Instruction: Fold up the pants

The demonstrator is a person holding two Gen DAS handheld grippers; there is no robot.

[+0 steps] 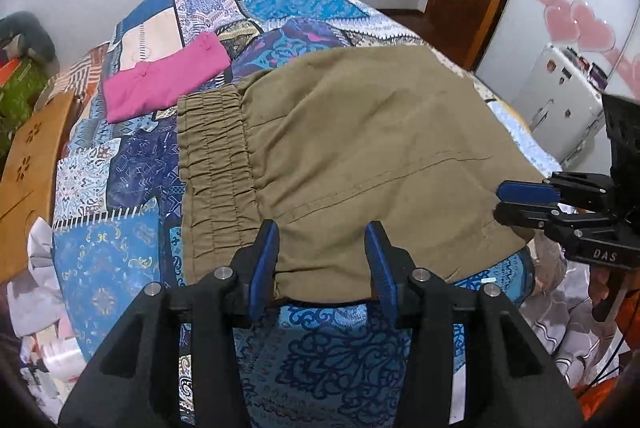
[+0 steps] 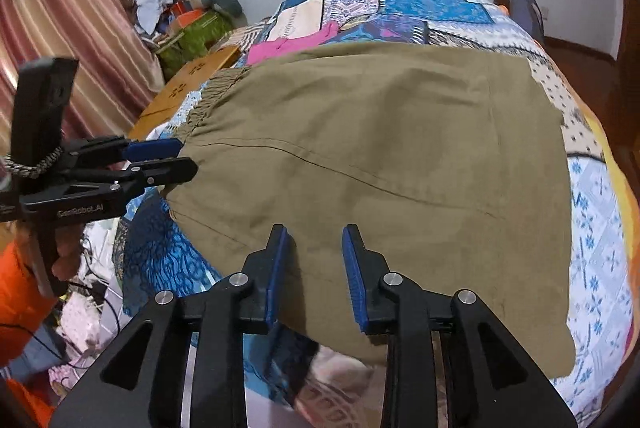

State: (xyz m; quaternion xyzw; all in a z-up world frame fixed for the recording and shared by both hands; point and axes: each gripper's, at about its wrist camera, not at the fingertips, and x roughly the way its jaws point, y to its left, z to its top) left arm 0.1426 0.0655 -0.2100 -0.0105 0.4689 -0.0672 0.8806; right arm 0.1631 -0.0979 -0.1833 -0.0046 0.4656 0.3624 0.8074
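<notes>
Olive-khaki pants (image 1: pixel 360 148) lie folded flat on a patchwork-covered bed (image 1: pixel 120 248), forming a broad, roughly rectangular panel. The gathered elastic waistband (image 1: pixel 216 164) runs along the left edge, its ruching clearly visible. A stitched seam crosses the smooth cloth diagonally from near left toward the right. The near edge reaches the bed's near side; the far edge lies straight.

pants (image 1: pixel 360 156) = matt olive woven cloth w/ puckered elastic waistband. Bedspread (image 1: pixel 132 188) is printed patchwork cloth, slight sheen. Grippers' bodies matt black plastic, blue pads (image 2: pixel 354 268), shiny metal pins. Side table (image 1: pixel 28 164): smooth wood.
</notes>
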